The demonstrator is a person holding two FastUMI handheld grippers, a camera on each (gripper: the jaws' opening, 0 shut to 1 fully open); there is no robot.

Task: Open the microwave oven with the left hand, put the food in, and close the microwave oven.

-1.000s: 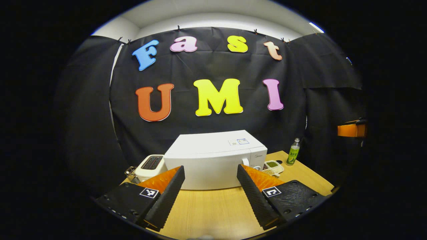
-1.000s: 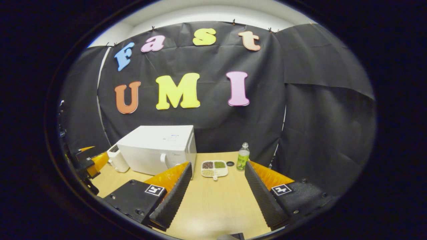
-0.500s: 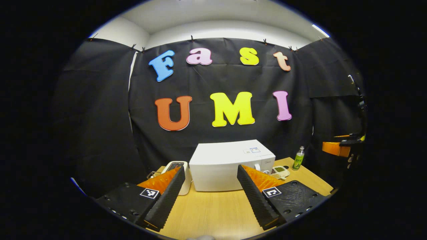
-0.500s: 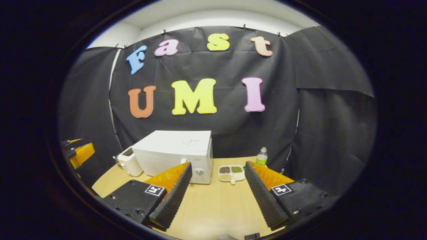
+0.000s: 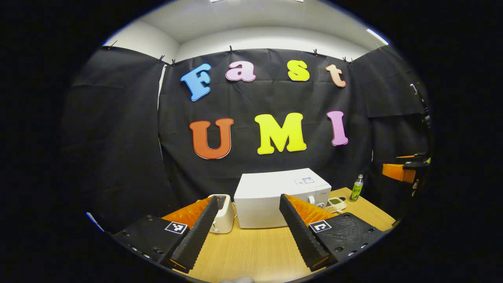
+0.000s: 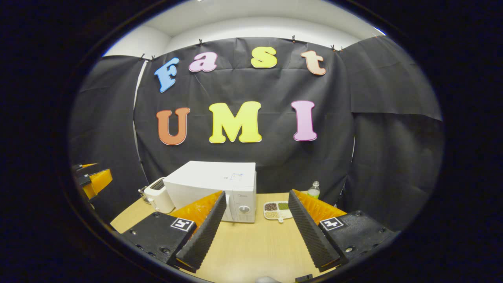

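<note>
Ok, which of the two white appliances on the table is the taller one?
The microwave oven, the big box; the toaster at its left stands lower.

Even overhead ceiling light, sharp focus, strong fisheye bending at edges, no glare, soft shadows.

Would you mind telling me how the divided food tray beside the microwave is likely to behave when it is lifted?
The food tray looks shallow and stiff, so probably light. Its three compartments hold loose grains, which would likely spill if it tilts. It sits flat on the table, so rolling seems unlikely.
</note>
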